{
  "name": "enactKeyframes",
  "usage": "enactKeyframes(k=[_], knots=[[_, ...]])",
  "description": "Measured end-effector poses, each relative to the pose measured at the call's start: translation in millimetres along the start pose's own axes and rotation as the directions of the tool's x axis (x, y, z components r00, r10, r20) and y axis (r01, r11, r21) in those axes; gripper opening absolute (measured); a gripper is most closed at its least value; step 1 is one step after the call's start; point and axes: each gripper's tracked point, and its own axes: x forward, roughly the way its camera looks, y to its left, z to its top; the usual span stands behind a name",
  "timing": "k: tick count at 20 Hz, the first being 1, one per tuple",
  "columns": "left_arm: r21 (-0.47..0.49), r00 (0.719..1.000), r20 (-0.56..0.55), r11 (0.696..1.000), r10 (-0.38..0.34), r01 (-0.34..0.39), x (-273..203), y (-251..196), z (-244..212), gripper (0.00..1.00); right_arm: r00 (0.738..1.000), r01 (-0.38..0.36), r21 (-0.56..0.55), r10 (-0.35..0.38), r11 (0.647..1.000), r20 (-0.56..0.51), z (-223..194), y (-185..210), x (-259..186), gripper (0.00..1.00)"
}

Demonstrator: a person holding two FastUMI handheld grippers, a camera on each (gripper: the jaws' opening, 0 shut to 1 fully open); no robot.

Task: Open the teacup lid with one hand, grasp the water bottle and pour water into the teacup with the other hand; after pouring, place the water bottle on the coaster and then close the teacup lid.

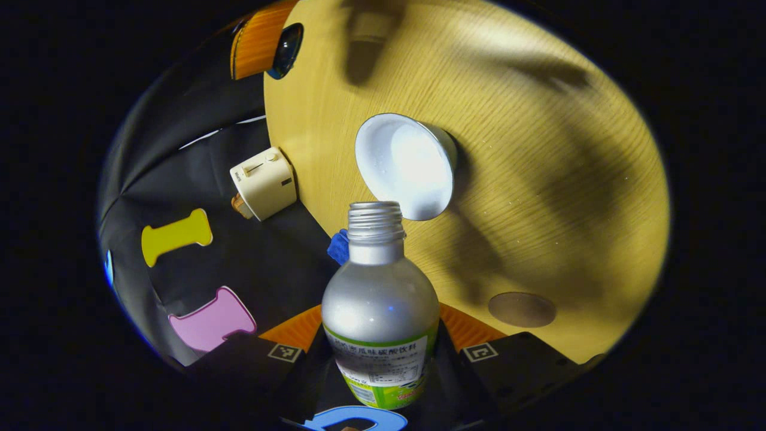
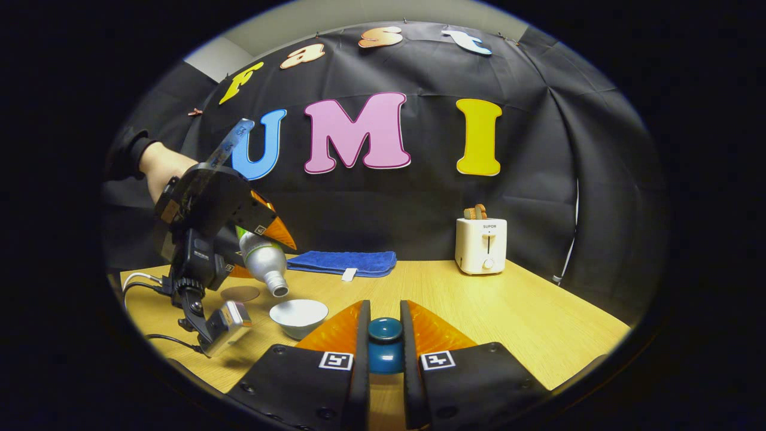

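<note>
My left gripper [image 1: 383,332] is shut on a silver water bottle [image 1: 379,305] with a green label and no cap. Its open neck points at the white teacup [image 1: 407,164], which stands uncovered on the wooden table [image 1: 538,179]. In the right gripper view the bottle [image 2: 265,258] is tilted mouth-down just left of and above the teacup [image 2: 298,316]; I see no stream of water. My right gripper [image 2: 383,323] is shut on the knob of the teal lid [image 2: 383,353], held off to the side of the cup. A round brown coaster [image 1: 522,309] [image 2: 240,293] lies bare near the cup.
A cream toaster [image 2: 482,244] stands at the back of the table, with a folded blue towel [image 2: 342,262] to its left. A person's hand [image 2: 158,167] holds the left gripper [image 2: 257,230]. Cables [image 2: 140,278] trail over the table's left edge.
</note>
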Motion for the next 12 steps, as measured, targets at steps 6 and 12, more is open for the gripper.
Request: enactKeyframes(k=[6, 12], knots=[[-0.394, 0.988, 0.023, 0.910, 0.150, -0.129, -12, -5, -15, 0.82, 1.000, 0.014, 0.000, -0.014, 1.000, 0.000, 0, -3, 0, 0.26], [-0.778, 0.953, -0.023, 0.594, 0.303, -0.207, -38, -7, -43, 0.82, 0.997, 0.078, -0.001, -0.078, 0.997, 0.001, 0, -14, 1, 0.27]])
